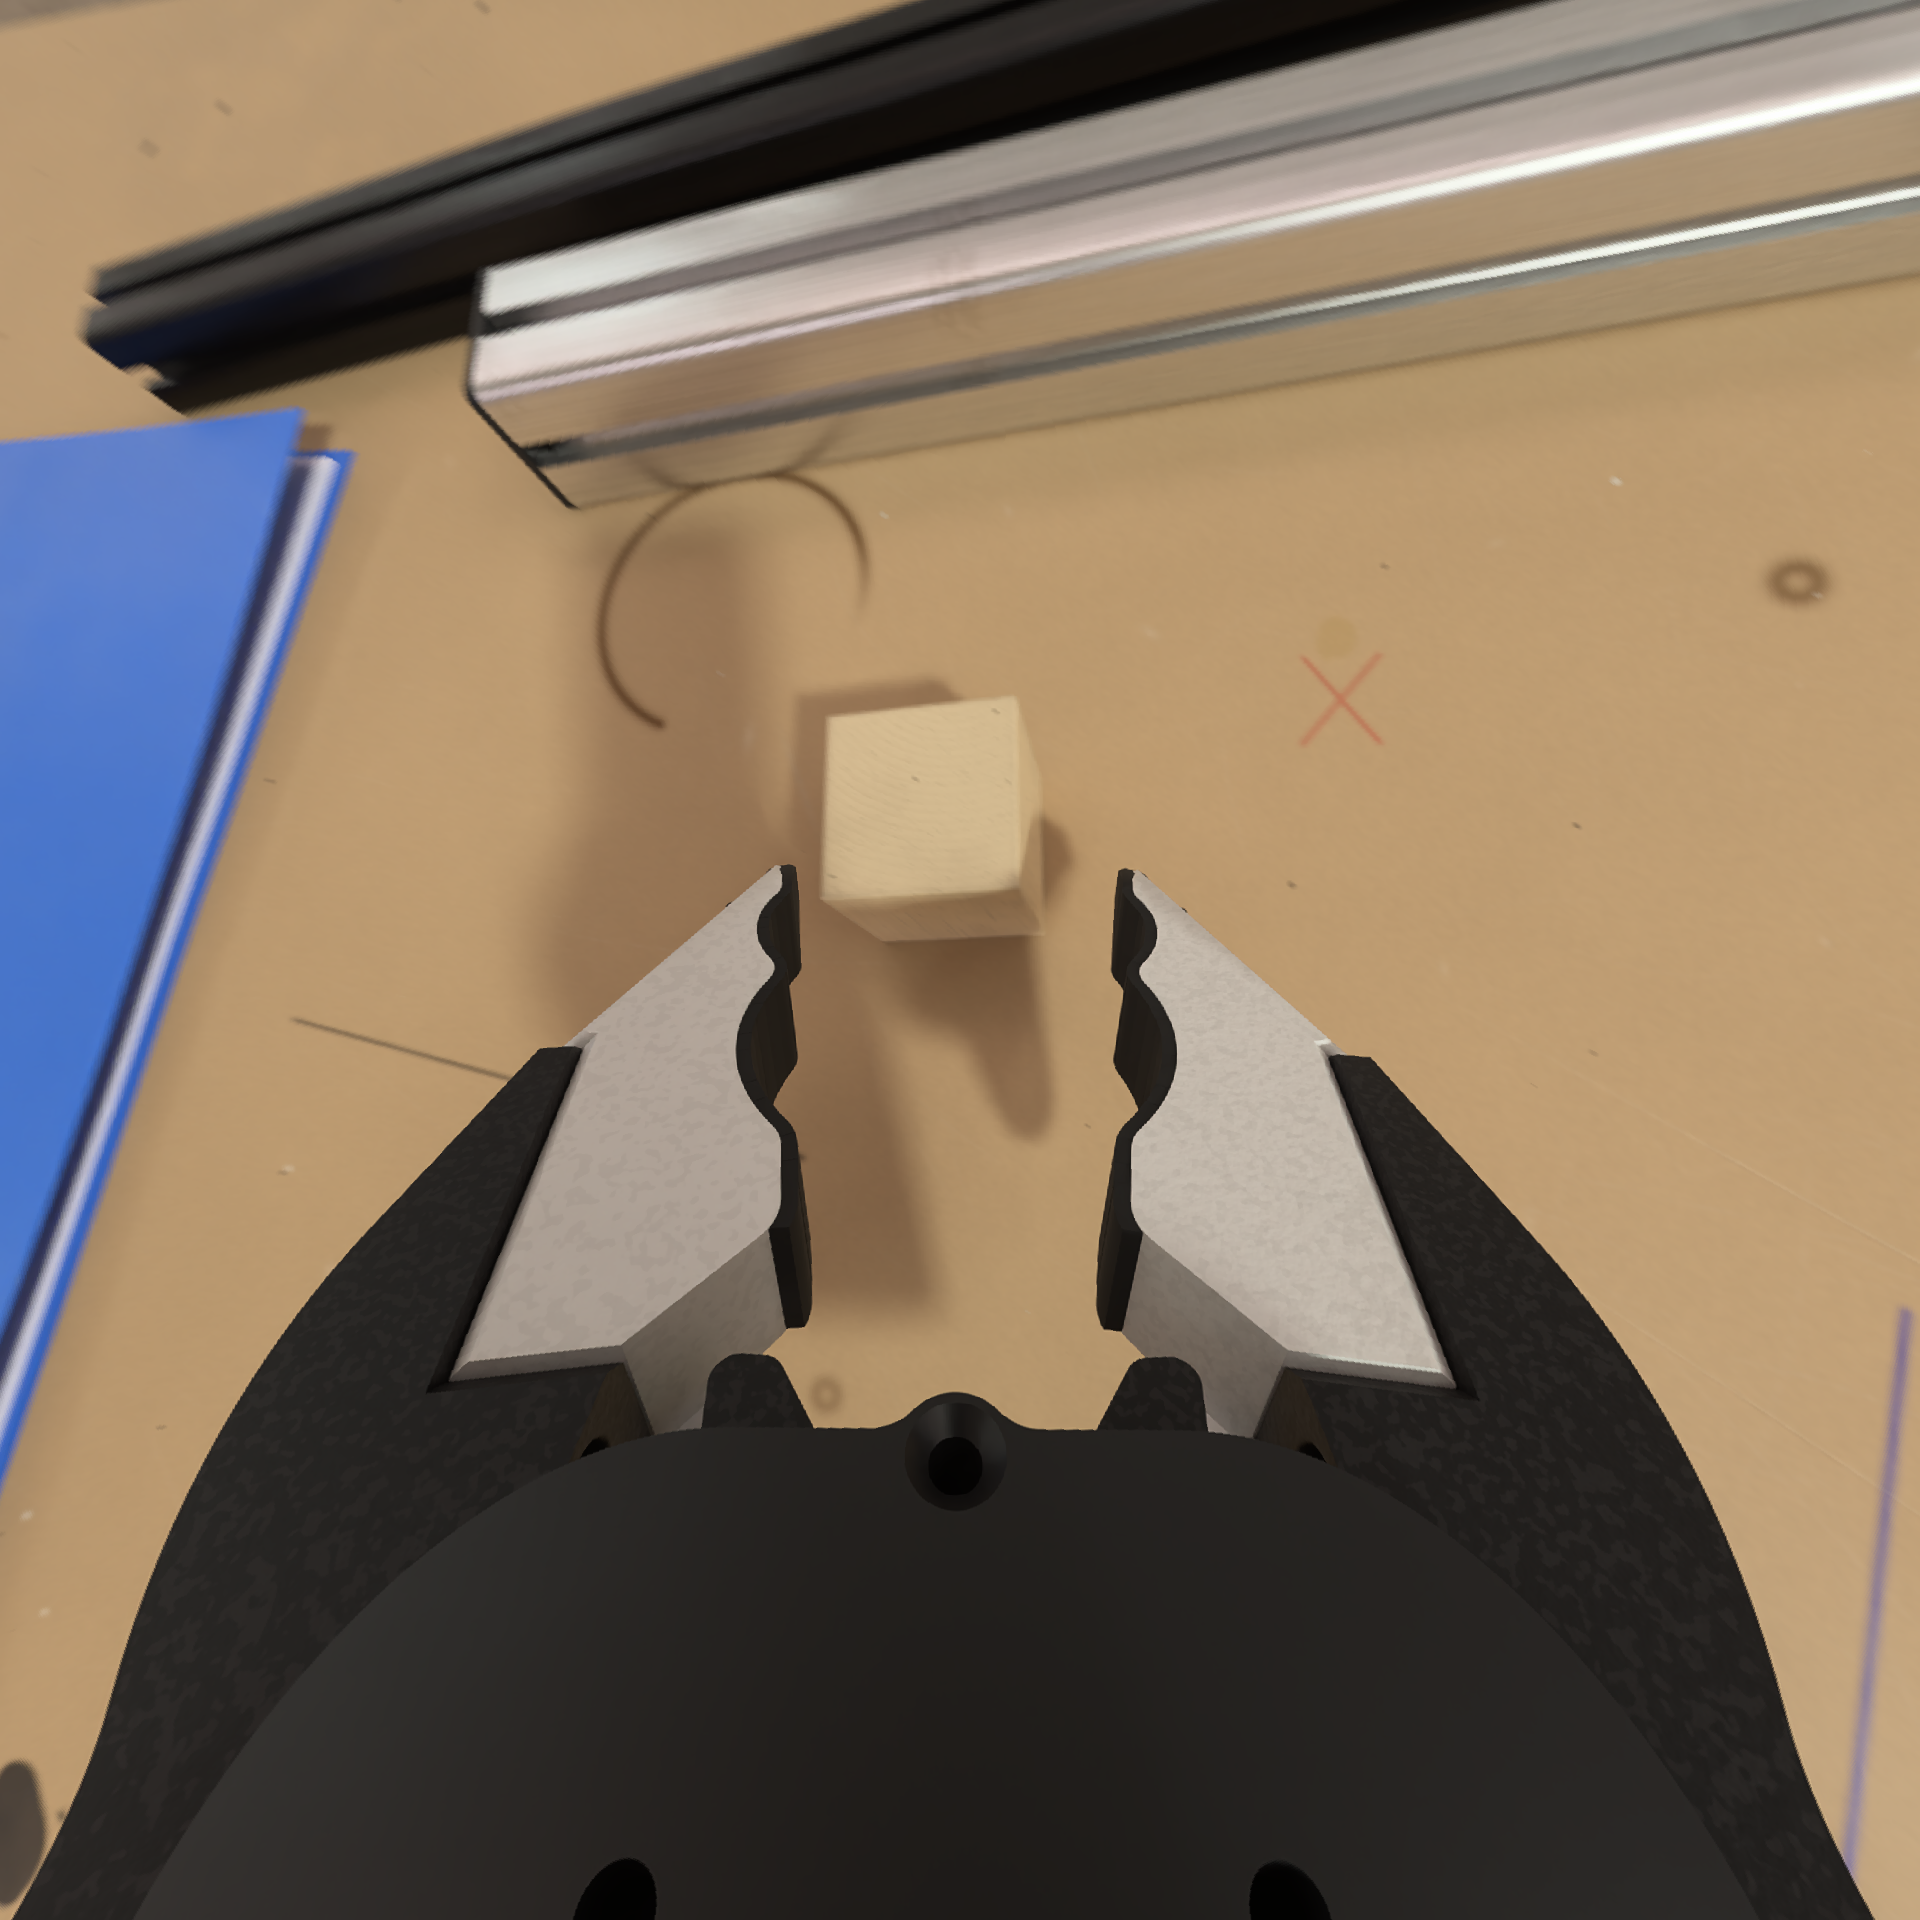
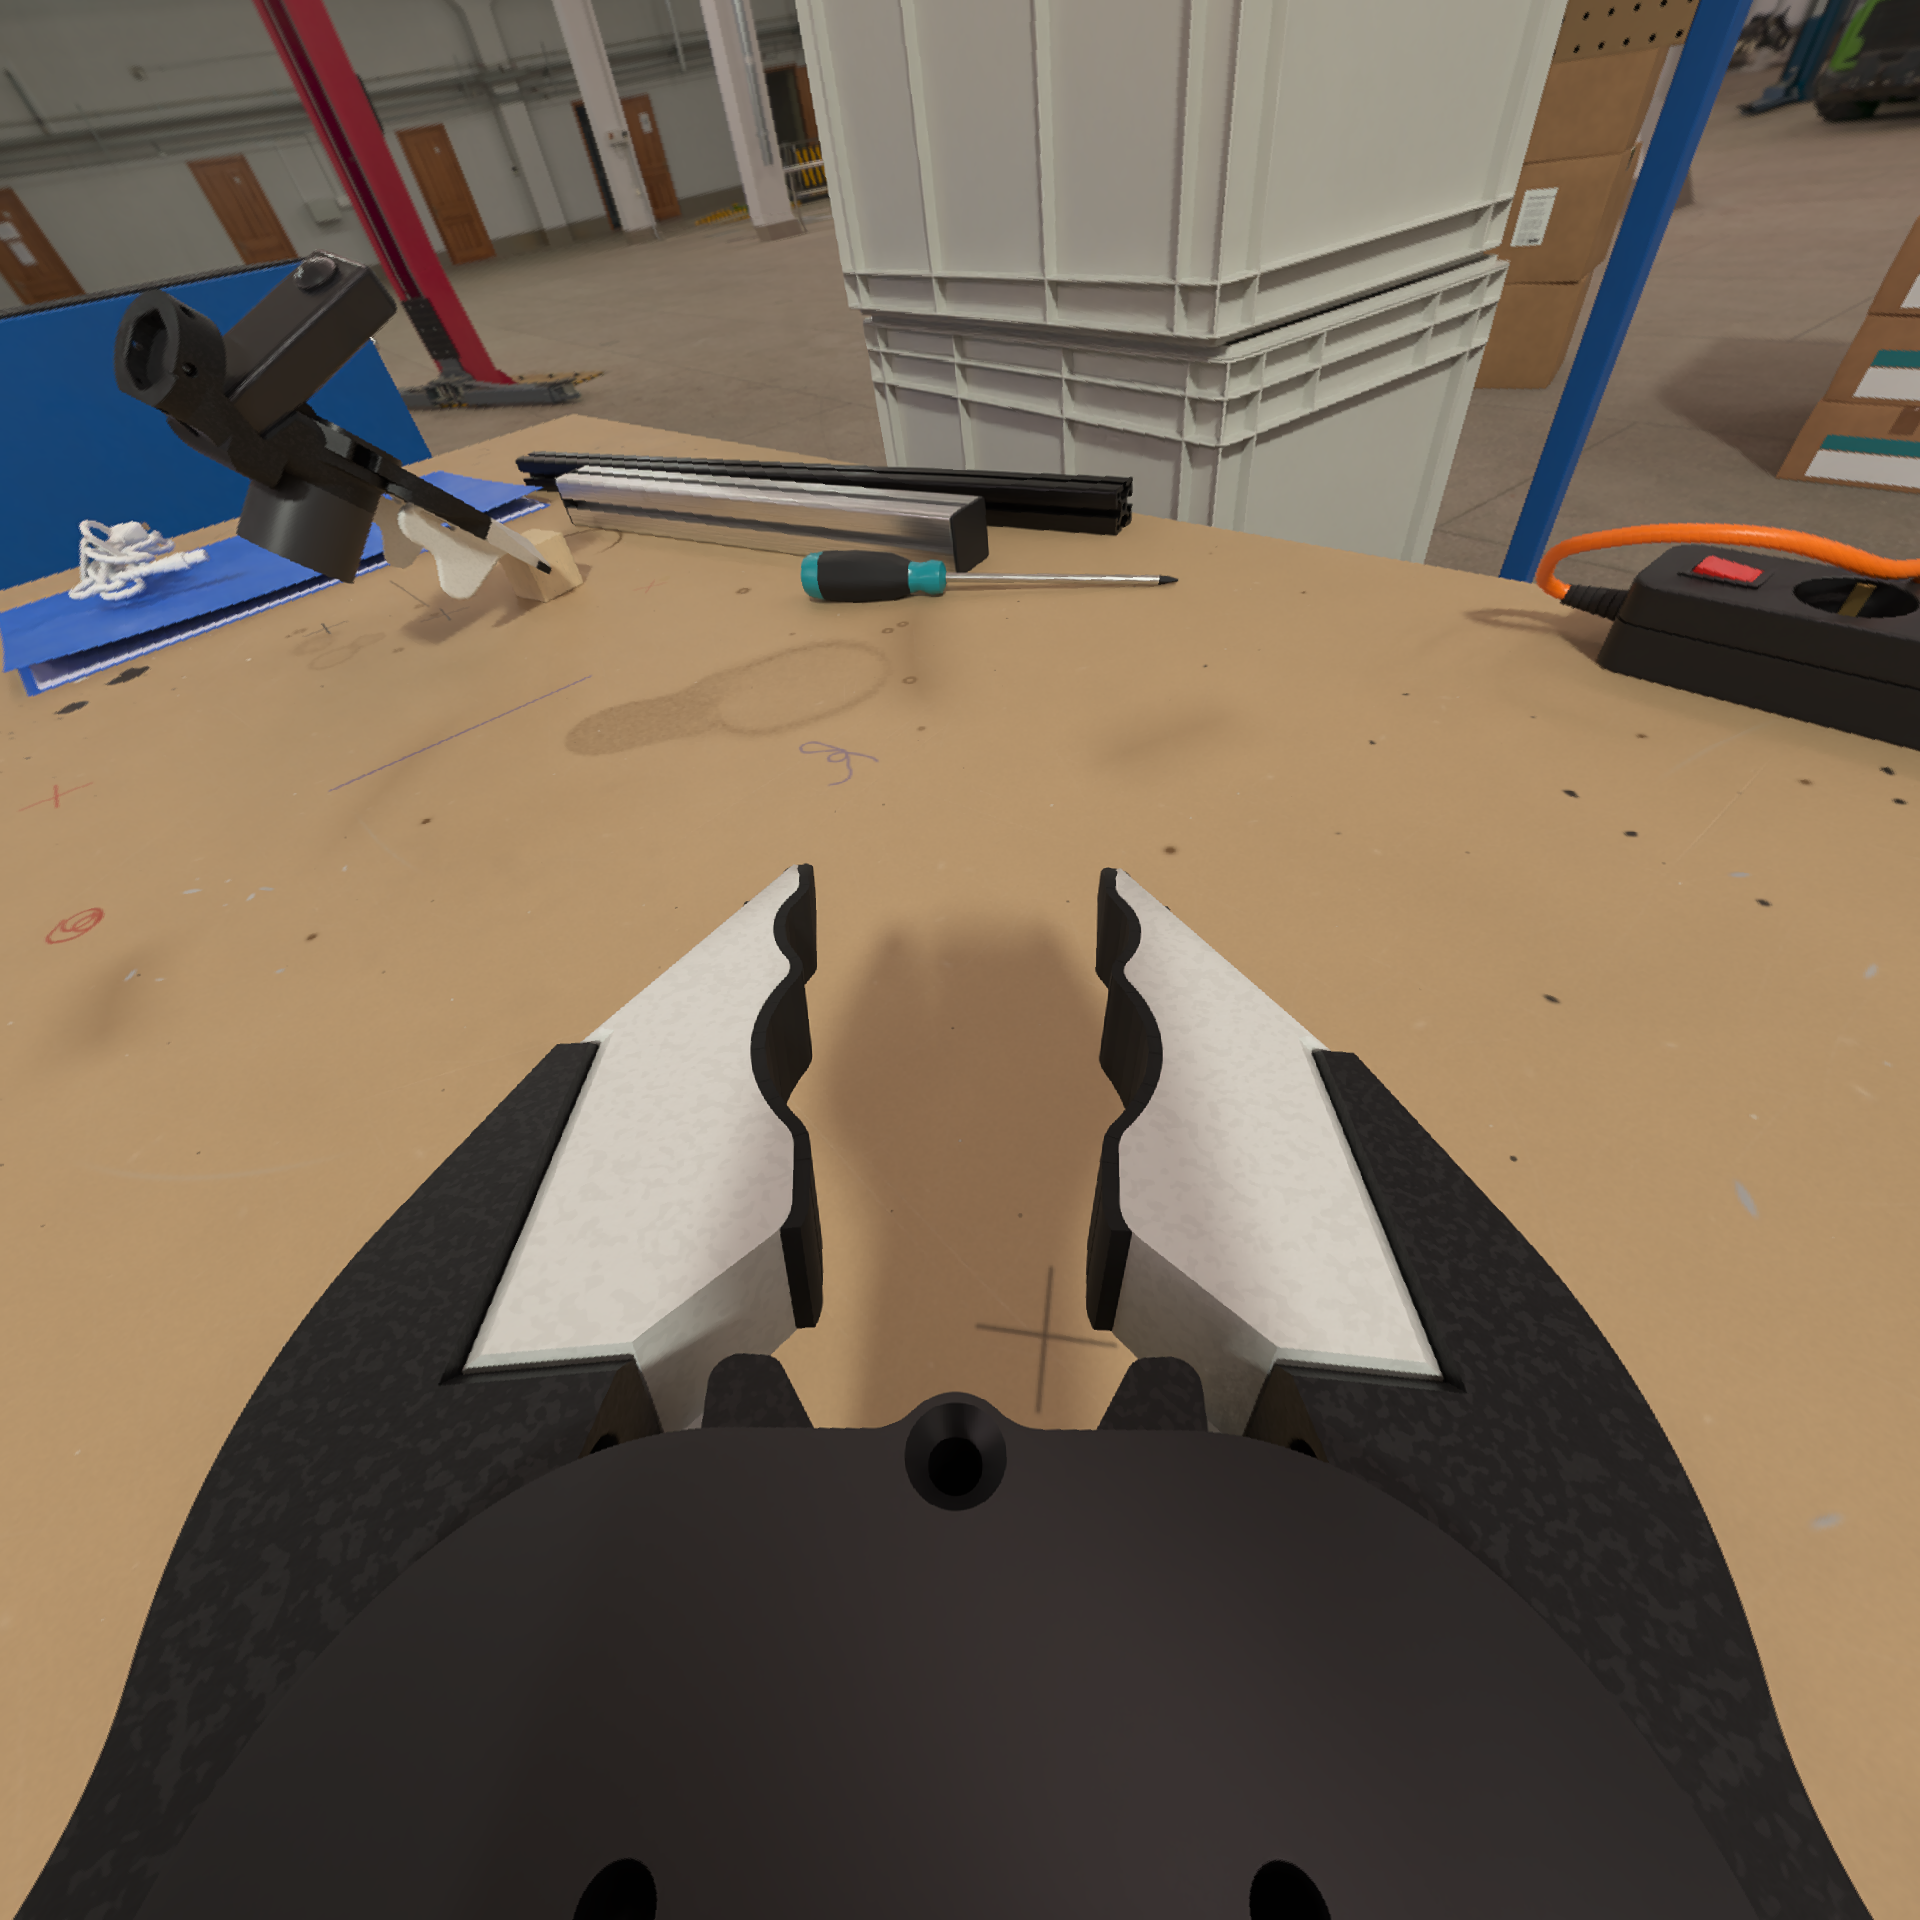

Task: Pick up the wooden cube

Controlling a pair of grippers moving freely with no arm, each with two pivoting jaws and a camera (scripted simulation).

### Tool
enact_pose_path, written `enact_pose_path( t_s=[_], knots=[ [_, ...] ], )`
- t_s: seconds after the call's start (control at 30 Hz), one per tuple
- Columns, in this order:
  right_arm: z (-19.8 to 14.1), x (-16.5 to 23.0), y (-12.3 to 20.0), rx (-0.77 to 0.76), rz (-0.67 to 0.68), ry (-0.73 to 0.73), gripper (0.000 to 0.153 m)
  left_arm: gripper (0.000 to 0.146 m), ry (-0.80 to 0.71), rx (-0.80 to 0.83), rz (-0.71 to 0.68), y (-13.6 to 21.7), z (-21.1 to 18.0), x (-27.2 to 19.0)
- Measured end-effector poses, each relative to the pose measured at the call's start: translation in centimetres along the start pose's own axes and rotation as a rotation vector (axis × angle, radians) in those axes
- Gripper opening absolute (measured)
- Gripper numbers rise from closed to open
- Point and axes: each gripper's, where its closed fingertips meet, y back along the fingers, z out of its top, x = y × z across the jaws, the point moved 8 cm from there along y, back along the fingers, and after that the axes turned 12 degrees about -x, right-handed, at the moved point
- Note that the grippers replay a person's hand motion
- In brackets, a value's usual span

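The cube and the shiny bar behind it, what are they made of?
The cube looks like pale, unfinished wood: matte, with faint curved grain lines on top. The shiny bar looks like brushed metal, probably aluminium: silvery, with streaky reflections and long grooves. The black bar behind it has a similar grooved shape, so perhaps coated metal, though that is uncertain.

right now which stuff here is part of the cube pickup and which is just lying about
Part of the job:
- wooden cube
- left claw, open, right at the cube

Just lying about:
- screwdriver
- silver bar
- black rail
- blue folder
- power strip
- right claw, open, idle
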Motion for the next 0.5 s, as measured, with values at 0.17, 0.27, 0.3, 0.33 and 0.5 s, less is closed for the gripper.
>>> enact_pose_path(
  t_s=[0.17,0.27,0.3,0.33,0.5],
  knots=[
    [-0.1,-0.2,0.1,0.004,-0.005,0.010,0.054,0.064,-0.052,0.017,0.090,-0.9,0.1,1.0],
    [-0.3,-0.2,0.0,0.007,-0.005,0.010,0.054,0.062,-0.027,0.059,0.070,-1.8,-0.4,0.8],
    [-0.3,-0.2,0.0,0.007,-0.005,0.011,0.054,0.059,-0.015,0.050,0.079,-1.9,-0.5,0.9],
    [-0.3,-0.2,0.0,0.008,-0.006,0.013,0.054,0.052,-0.001,0.026,0.091,-1.9,-0.5,0.9],
    [-0.1,-0.2,0.2,0.018,-0.022,0.031,0.053,0.047,0.165,-0.081,0.008,0.5,0.7,0.9]
  ],
)
